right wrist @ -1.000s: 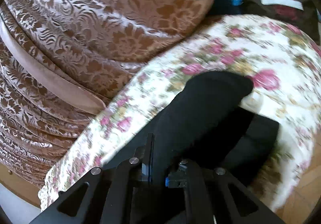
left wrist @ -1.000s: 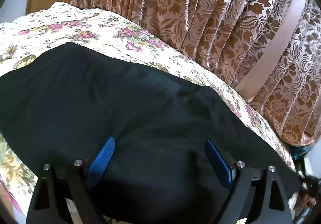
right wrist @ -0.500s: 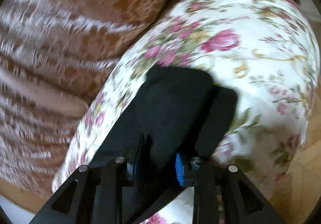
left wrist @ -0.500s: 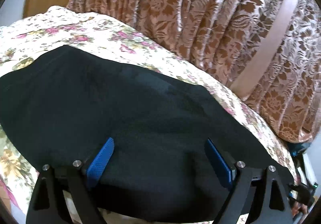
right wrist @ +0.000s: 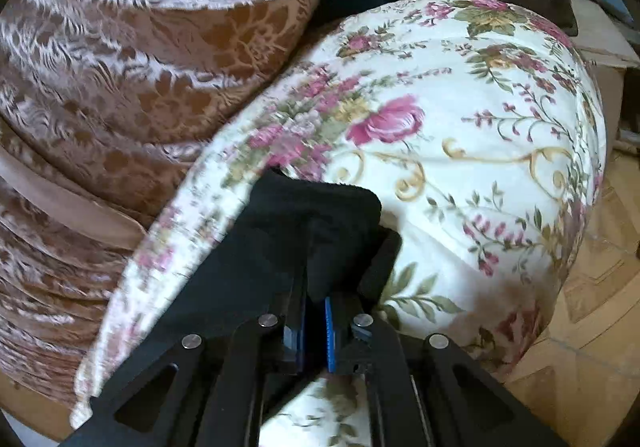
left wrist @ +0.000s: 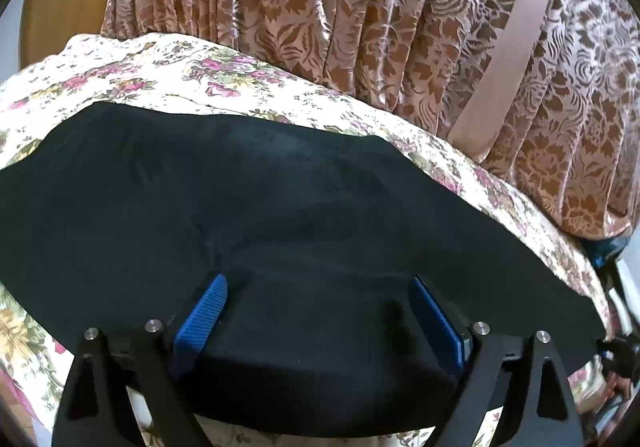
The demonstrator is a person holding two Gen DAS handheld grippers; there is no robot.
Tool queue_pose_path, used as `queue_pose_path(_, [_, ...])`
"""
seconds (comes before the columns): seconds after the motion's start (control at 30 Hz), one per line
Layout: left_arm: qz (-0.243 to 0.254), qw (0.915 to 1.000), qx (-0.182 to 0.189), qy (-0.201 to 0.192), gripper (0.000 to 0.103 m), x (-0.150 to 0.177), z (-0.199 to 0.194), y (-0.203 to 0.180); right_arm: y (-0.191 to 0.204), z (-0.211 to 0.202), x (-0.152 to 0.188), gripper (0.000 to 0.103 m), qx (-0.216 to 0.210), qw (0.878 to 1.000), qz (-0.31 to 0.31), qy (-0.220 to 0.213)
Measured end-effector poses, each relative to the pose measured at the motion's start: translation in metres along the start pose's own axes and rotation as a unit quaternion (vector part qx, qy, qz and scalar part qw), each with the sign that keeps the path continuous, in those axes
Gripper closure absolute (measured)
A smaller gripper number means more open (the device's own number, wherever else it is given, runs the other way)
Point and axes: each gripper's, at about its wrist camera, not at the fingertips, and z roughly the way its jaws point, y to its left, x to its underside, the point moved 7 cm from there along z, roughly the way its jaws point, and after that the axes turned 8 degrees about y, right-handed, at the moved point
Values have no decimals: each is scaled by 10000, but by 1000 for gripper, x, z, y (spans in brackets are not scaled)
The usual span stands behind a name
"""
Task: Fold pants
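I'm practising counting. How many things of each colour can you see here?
Black: 1, the pants
Flowery cream: 1, the bed cover
Brown patterned: 1, the curtain
Black with blue pads: 2, the left tool, wide open over the pants, and the right tool, pinching the pants' corner
Total: 5

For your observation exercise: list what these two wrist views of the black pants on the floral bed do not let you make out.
- Left wrist view: the pants' near edge, hidden behind the open left gripper.
- Right wrist view: how many layers the right gripper pinches; the black cloth shows no detail.
- Both views: the pants' full outline, cut off by the frame.
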Motion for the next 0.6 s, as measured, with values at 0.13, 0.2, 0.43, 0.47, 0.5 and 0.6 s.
queue_pose_path(0.13, [-39, 10000, 61, -8, 11, 0, -3, 1, 8, -8, -1, 79, 390, 9987, -279, -167])
queue_pose_path(0.2, [-174, 9997, 150, -53, 11, -2, -6, 2, 3, -25, -7, 76, 900, 9943, -197, -541])
queue_pose_path(0.43, [-305, 9981, 518, -150, 11, -27, -9, -9, 61, -71, -3, 67, 596, 9823, -1007, -1461])
queue_pose_path(0.47, [-311, 9980, 531, -166, 11, -32, -8, -12, 87, -61, 7, 67, 280, 9820, -1459, -1165])
queue_pose_path(0.5, [-320, 9978, 555, -170, 11, -38, -6, -14, 114, -46, 23, 67, -49, 9794, -1882, -737])
queue_pose_path(0.6, [-256, 9985, 476, -58, 11, -54, 6, -20, 177, -7, 75, 67, -850, 9610, -2610, 323])
